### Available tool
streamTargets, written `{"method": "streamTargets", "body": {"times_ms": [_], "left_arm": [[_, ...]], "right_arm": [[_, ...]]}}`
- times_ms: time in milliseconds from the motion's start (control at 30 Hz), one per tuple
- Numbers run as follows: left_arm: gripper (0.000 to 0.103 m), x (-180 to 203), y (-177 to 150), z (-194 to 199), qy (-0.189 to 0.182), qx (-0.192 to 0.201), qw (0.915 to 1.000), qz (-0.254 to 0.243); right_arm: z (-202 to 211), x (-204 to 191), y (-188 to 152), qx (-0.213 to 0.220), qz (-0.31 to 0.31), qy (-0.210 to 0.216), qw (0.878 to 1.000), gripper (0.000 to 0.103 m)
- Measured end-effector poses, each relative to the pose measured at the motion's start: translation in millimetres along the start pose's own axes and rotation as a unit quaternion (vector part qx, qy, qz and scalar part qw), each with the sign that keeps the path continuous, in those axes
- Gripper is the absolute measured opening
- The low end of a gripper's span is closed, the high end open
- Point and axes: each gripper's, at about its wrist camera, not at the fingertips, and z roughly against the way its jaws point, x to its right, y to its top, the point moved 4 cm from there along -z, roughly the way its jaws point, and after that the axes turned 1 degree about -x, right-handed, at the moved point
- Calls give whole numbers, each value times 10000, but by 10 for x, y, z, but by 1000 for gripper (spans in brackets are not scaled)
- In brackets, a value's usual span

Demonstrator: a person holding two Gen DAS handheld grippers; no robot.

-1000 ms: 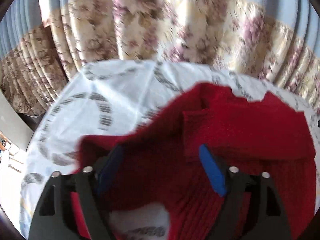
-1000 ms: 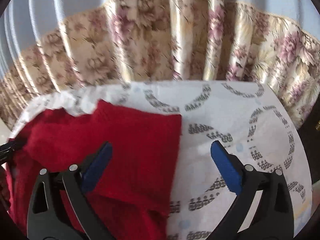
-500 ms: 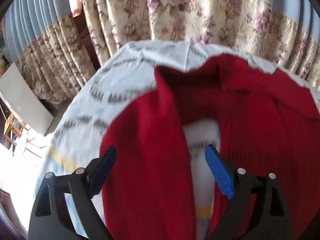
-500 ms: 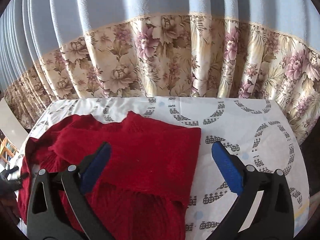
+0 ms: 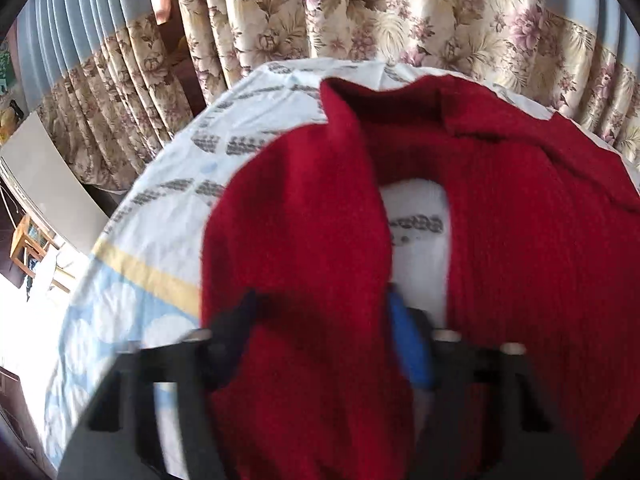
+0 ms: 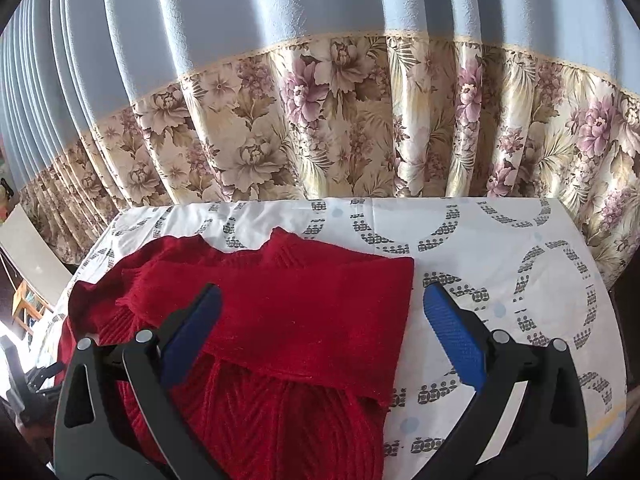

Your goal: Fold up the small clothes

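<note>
Nearest me, the left gripper [image 5: 320, 320] is closing its jaws around a strip of the red knitted sweater [image 5: 520, 220], probably a sleeve, which runs straight away from it toward the curtain [image 5: 400, 20]; the pads look to be meeting the wool already. The right gripper [image 6: 320, 320] hovers above the garment's other side with jaws wide apart and holding nothing. So the left hand is the one placed to carry the fold. The sweater lies rumpled, partly folded, on the patterned sheet [image 6: 500, 240].
</note>
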Motion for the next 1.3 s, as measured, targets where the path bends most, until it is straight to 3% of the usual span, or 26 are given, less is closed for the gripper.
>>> {"method": "streamTargets", "body": {"times_ms": [33,67,100,333,500,767,1100,1167,1233,1300], "left_arm": [[33,-10,20,1,-33,-1,10000,3],[16,-22,54,12,-71,4,10000,25],[10,-23,79,20,-138,2,9999,36],[10,149,500,233,-764,212,9967,159],[10,609,981,376,-1245,433,9912,-111],[10,1418,1601,-94,-1787,66,9837,-168],[10,2263,1926,-437,-2421,-74,9701,-160],[11,2361,2054,-530,-2670,-128,9636,31],[24,2372,2120,-578,-2744,-254,9611,169],[81,2350,2149,-571,-2903,-347,9560,246]], "right_arm": [[-4,8,1,-2,-28,11,10000,100],[-2,20,-1,-3,-46,18,10000,100],[-1,28,-2,-7,-65,22,10000,100],[-41,22,-24,-55,-58,60,10000,100],[-85,-36,-58,-110,12,91,9999,100],[-129,-68,-82,-165,39,133,9998,100],[-324,-129,-187,-387,93,159,9991,100],[-369,-153,-216,-434,143,147,9988,100],[-391,-168,-235,-462,179,132,9987,100],[-410,-182,-252,-485,164,141,9986,100]]}}
